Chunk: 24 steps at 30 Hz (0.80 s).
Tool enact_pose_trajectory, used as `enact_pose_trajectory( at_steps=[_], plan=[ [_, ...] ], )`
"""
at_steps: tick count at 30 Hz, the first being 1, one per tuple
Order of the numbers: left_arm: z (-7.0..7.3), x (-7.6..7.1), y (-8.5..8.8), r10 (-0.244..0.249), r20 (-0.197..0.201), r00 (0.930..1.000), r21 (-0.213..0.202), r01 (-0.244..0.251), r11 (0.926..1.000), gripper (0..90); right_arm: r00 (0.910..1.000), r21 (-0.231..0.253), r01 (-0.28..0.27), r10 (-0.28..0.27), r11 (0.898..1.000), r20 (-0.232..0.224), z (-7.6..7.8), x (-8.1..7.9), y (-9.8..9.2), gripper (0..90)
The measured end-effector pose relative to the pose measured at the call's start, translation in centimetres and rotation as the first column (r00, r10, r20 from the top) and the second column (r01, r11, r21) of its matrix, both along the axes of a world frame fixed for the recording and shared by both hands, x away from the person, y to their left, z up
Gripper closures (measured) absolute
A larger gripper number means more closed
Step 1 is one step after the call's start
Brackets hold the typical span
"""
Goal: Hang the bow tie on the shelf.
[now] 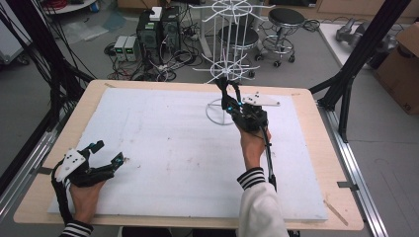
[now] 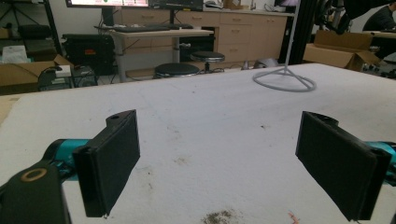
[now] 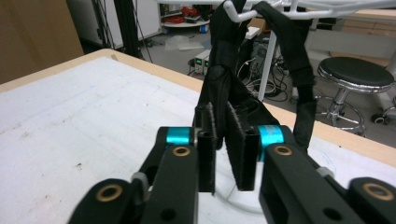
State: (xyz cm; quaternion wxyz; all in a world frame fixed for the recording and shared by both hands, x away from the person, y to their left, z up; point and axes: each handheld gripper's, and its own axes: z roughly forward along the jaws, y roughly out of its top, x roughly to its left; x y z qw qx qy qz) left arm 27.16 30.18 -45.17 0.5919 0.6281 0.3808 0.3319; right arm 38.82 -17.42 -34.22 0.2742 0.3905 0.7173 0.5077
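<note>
Jaws, high view: we see the left gripper point(image 1: 104, 152) spread wide and empty, low at the near left of the counter point(image 1: 163, 143); the right gripper point(image 1: 232, 94) reaches up at the far side with its jaws nearly together on a black strap point(image 1: 223, 85).
Strap, high view: it hangs from the lower ring of a white wire rack point(image 1: 228, 54), whose round base sits on the white foam sheet.
Hands, high view: the right hand point(image 1: 253, 145) and a striped cuff hold the raised gripper; a cable trails back from it.
Jaws, left gripper view: the left gripper point(image 2: 217, 154) stands released, white sheet showing between the two black pads point(image 2: 114, 161).
Rack, left gripper view: the base ring point(image 2: 284, 81) lies far off at upper right; stools point(image 2: 176, 70) stand beyond the counter edge.
Jaws, right gripper view: the right gripper point(image 3: 220, 140) has a narrow gap, with the black strap point(image 3: 229, 88) hanging into it; we cannot tell how firmly it is pinched.
Strap, right gripper view: its two ends loop over a white hook point(image 3: 236, 15) overhead.
</note>
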Motion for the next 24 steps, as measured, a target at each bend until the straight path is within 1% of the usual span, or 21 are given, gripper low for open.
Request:
enact_pose_trajectory(
  at_steps=[1,2,3,4,5,6,7,8,9,10,11,12,14,17,18,19,20,21,22,23,24],
  plan=[
    [0.0,0.0,0.0,0.001,0.002,1.0000,-0.001,-0.001,1.0000,14.1,1.0000,-0.002,0.001,-0.001,1.000,-0.004,0.0,0.0,0.0,77.2],
    [0.0,0.0,0.0,-0.001,0.002,1.0000,0.003,0.001,1.0000,14.1,0.9999,-0.001,-0.003,0.003,1.000,-0.011,-0.1,0.0,0.0,73.0],
    [0.0,0.0,0.0,0.001,0.004,1.0000,0.002,-0.001,1.0000,14.1,0.9999,-0.001,-0.003,0.003,1.000,-0.011,-0.1,0.0,0.0,73.0],
    [0.0,0.0,0.0,0.001,0.004,1.0000,0.002,-0.001,1.0000,14.1,0.9999,0.000,-0.005,0.005,1.000,-0.015,-0.1,0.0,0.0,69.9],
    [0.0,0.0,0.0,0.001,0.004,1.0000,0.003,-0.001,1.0000,14.1,0.9999,0.004,-0.006,0.006,1.000,-0.016,-0.1,0.0,-0.1,64.8],
    [0.0,0.0,0.0,0.002,-0.001,1.0000,-0.002,-0.002,1.0000,14.1,0.9996,0.025,-0.009,0.009,1.000,-0.028,-0.1,0.0,-0.3,52.8],
    [0.0,0.0,0.0,0.002,-0.001,1.0000,-0.002,-0.002,1.0000,14.1,0.9996,0.025,-0.009,0.009,1.000,-0.028,-0.1,0.0,-0.3,52.8],
    [0.0,0.1,0.0,-0.001,-0.006,1.0000,-0.002,0.001,1.0000,14.1,0.9989,0.045,-0.019,0.020,0.999,-0.042,0.0,-0.1,-0.6,38.8],
    [0.0,0.1,0.0,0.000,-0.009,1.0000,-0.005,0.000,1.0000,14.1,0.9989,0.051,-0.018,0.020,0.999,-0.042,0.1,-0.2,-0.7,30.0],
    [0.0,0.1,0.0,0.001,-0.009,1.0000,-0.006,-0.001,1.0000,14.1,0.9989,0.051,-0.018,0.020,0.999,-0.042,0.1,-0.2,-0.7,30.0],
    [0.0,0.1,0.0,0.001,-0.007,1.0000,-0.001,-0.001,1.0000,14.1,0.9981,0.069,-0.026,0.030,0.997,-0.054,0.2,-0.5,-1.2,20.3],
    [0.0,0.1,0.0,0.001,-0.007,1.0000,-0.001,-0.001,1.0000,14.1,0.9981,0.069,-0.026,0.030,0.997,-0.054,0.2,-0.5,-1.2,20.3],
    [0.0,0.1,0.0,0.002,-0.006,1.0000,0.000,-0.002,1.0000,14.1,0.9983,0.087,-0.027,0.031,0.996,-0.049,0.4,-1.1,-1.6,12.4],
    [0.0,0.1,-0.1,0.001,-0.004,1.0000,0.001,-0.001,1.0000,14.1,0.9987,0.092,-0.047,0.049,0.995,-0.017,0.2,-2.4,-2.4,10.1],
    [0.0,0.0,-0.1,0.002,-0.004,1.0000,0.007,-0.002,1.0000,14.1,0.9984,0.087,-0.055,0.056,0.995,-0.010,0.0,-3.2,-2.9,10.0],
    [0.0,0.0,-0.1,0.001,-0.002,1.0000,0.012,-0.001,0.9999,14.1,0.9984,0.087,-0.055,0.056,0.995,-0.010,0.0,-3.2,-2.9,10.0],
    [0.0,0.0,-0.1,0.002,-0.001,1.0000,0.012,-0.002,0.9999,14.1,0.9973,0.092,-0.072,0.073,0.993,-0.002,-0.4,-4.3,-3.6,8.2],
    [0.0,0.0,-0.1,0.001,-0.001,1.0000,0.012,-0.001,0.9999,14.1,0.9972,0.091,-0.074,0.074,0.993,-0.004,-0.6,-4.9,-4.0,1.8],
    [0.0,0.0,-0.1,0.001,-0.001,1.0000,0.012,-0.001,0.9999,14.1,0.9972,0.091,-0.074,0.074,0.993,-0.004,-0.6,-4.9,-4.0,1.8],
    [0.0,0.0,-0.1,0.001,-0.002,1.0000,0.012,-0.001,0.9999,14.1,0.9975,0.083,-0.070,0.070,0.994,0.009,-1.2,-6.0,-4.7,0.4],
    [0.0,0.0,-0.1,0.000,-0.002,1.0000,0.010,0.000,0.9999,14.1,0.9975,0.087,-0.070,0.069,0.994,0.012,-1.6,-6.6,-5.1,0.5]
  ],
)
